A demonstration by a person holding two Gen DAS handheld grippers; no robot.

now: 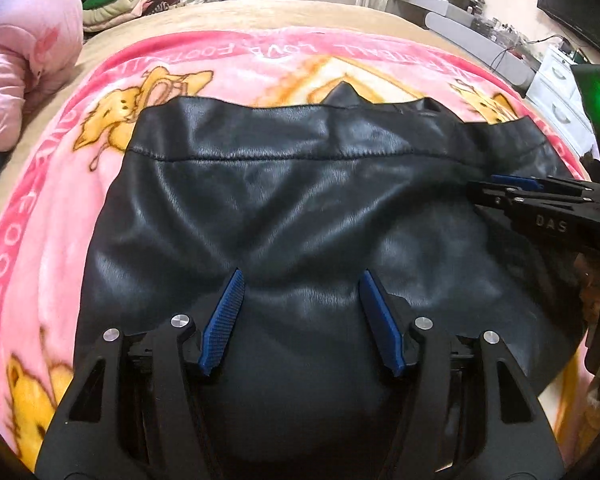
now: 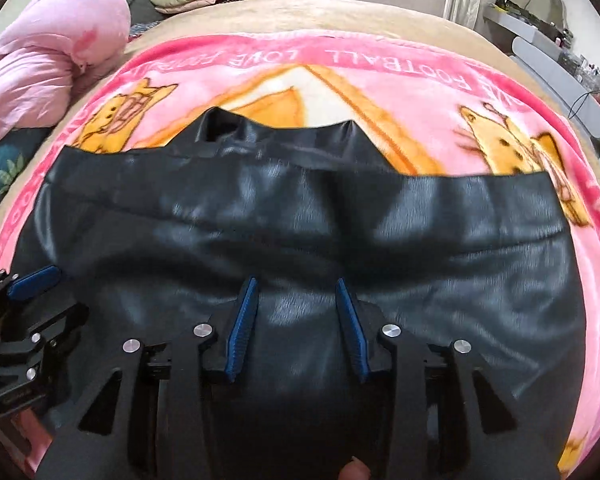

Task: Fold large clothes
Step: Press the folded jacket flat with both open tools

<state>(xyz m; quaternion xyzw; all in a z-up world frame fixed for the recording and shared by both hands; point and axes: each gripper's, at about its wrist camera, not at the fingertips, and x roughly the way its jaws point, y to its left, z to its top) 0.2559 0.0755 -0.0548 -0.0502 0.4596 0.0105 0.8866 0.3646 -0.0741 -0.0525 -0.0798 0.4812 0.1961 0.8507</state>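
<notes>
A black, shiny leather-like garment (image 1: 300, 200) (image 2: 300, 220) lies spread flat on a pink cartoon blanket (image 1: 260, 64) (image 2: 380, 92), its collar end at the far side. My left gripper (image 1: 302, 274) hovers over the garment's near middle, blue pads wide apart with nothing pinched. My right gripper (image 2: 297, 281) is also above the garment, its pads apart by a narrower gap and only the leather surface showing below. In the left wrist view the right gripper (image 1: 484, 186) reaches in from the right. In the right wrist view a blue pad (image 2: 36, 278) of the left gripper shows at the left.
The blanket covers a beige bed (image 1: 260, 16). A pink puffy quilted item (image 1: 20, 60) lies at the far left, with a pile of folded clothes (image 1: 116, 0) behind it. White drawers and a cluttered desk (image 1: 556, 80) stand to the right. A fingertip (image 2: 354, 472) shows at the bottom edge.
</notes>
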